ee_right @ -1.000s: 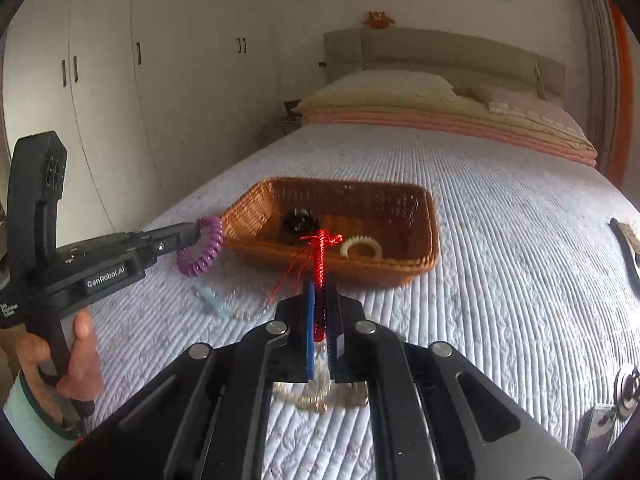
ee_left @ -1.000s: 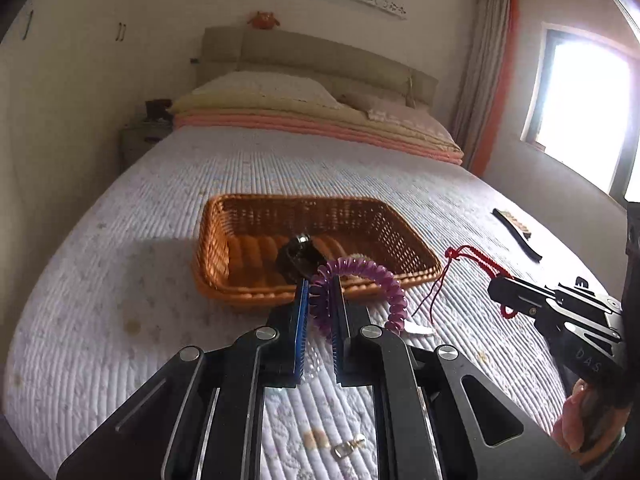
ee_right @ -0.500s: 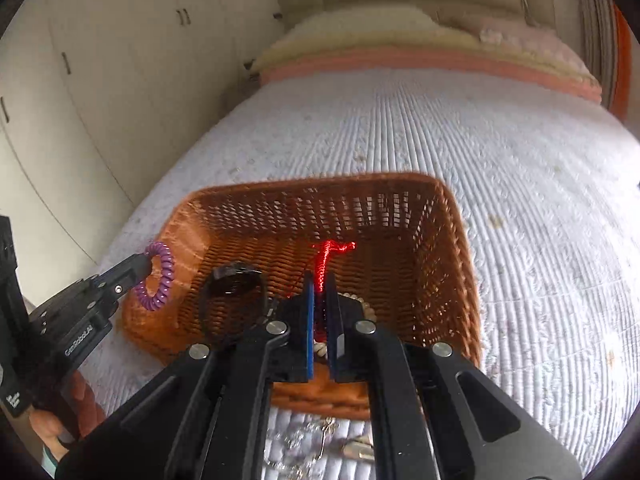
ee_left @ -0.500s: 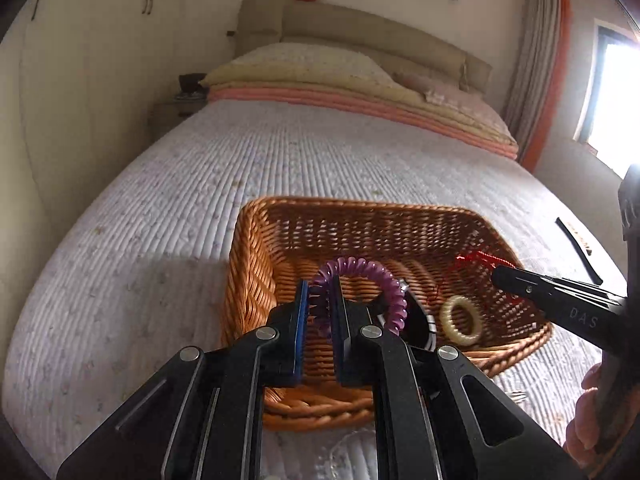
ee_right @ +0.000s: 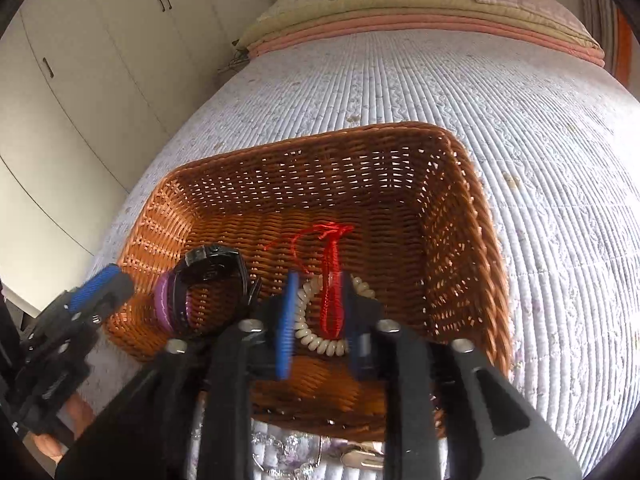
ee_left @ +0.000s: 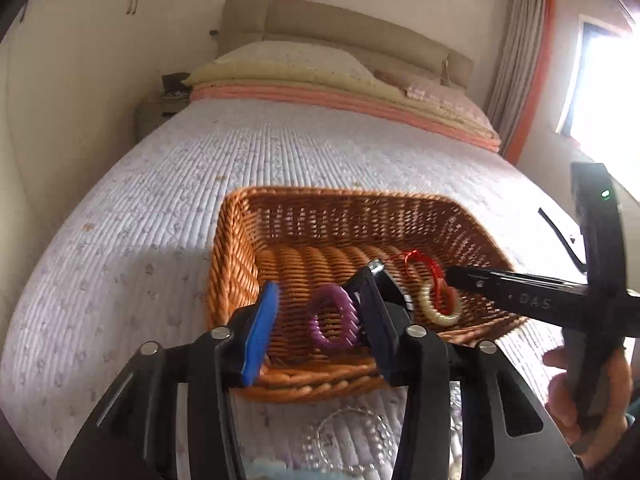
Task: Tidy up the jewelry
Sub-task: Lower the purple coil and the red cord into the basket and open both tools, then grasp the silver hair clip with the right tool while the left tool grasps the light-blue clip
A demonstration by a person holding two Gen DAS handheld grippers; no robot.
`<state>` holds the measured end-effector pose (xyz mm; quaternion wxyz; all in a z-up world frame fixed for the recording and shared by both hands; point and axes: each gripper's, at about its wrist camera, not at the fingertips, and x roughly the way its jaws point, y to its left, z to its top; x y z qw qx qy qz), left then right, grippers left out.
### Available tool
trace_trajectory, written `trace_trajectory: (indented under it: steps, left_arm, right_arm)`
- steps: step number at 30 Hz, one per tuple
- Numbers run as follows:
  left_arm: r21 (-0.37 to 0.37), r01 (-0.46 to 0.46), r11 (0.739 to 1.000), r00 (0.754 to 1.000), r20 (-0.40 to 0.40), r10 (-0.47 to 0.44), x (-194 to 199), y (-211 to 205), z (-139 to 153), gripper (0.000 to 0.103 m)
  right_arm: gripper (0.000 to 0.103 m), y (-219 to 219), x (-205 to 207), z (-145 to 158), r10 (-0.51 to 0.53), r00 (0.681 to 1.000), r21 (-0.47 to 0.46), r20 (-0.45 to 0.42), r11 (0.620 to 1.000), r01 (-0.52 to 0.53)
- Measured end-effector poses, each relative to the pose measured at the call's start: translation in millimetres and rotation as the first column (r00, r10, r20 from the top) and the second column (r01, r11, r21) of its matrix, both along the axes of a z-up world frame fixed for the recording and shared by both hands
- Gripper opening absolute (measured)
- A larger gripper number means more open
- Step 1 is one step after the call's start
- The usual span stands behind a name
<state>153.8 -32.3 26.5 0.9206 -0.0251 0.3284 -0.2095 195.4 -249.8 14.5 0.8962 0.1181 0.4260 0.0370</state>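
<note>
A brown wicker basket [ee_left: 304,204] [ee_right: 452,208] sits on the bed. My left gripper [ee_left: 320,320] is open over its near left part, and a purple coil bracelet [ee_left: 332,324] [ee_right: 165,304] lies loose between the fingers beside a black watch [ee_right: 212,268]. My right gripper [ee_right: 320,316] is open over the basket's near middle. A red cord [ee_right: 330,276] [ee_left: 424,264] lies across a cream coil bracelet [ee_right: 320,344] [ee_left: 436,312] on the basket floor, free of the pads.
A clear bead bracelet [ee_left: 352,440] [ee_right: 280,452] and a small metal clip [ee_right: 360,458] lie on the quilt in front of the basket. A thin black item [ee_left: 560,236] lies on the bed at the right. Pillows and headboard stand at the far end, wardrobe at the left.
Both grippers have opened over the basket. The purple coil bracelet has left the left pads and the red cord has left the right pads; both now rest in the basket.
</note>
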Motion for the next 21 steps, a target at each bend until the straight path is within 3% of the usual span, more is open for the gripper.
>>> trace_trajectory:
  steps: [3,6,11,16,19,21]
  left_arm:
    - [-0.035,0.018,0.999,1.0,0.019,-0.018,-19.4,15.0,15.6,0.042]
    - [-0.061,0.025,0.998,0.999,0.035,-0.023,-38.8,36.4,29.0,0.043]
    - [-0.134,0.022,0.991,1.0,0.019,-0.019,-65.5,76.1,34.2,0.043]
    - [-0.206,-0.002,0.979,0.995,-0.103,-0.02,-78.0,100.8,4.3,0.043]
    - [-0.27,-0.016,0.963,0.981,-0.19,-0.036,-81.9,107.7,-21.0,0.043]
    - [-0.268,-0.036,0.963,0.97,-0.24,-0.03,-82.5,101.0,-36.8,0.043]
  right_arm:
    - [0.042,-2.4,-15.4,10.9,0.0,1.0,0.023,0.027,1.0,0.0]
    - [0.042,-3.1,-40.6,24.3,0.014,0.998,0.06,0.068,0.998,-0.019]
    - [0.042,0.5,-94.3,37.5,0.016,0.99,0.035,0.141,0.999,-0.021]
    - [0.042,7.1,-146.0,27.6,-0.005,0.983,-0.055,0.184,0.998,0.016]
    - [0.042,6.6,-164.9,10.0,-0.012,0.984,-0.081,0.178,0.996,0.026]
    - [0.042,5.3,-171.3,-4.9,-0.018,0.988,-0.1,0.155,0.994,0.034]
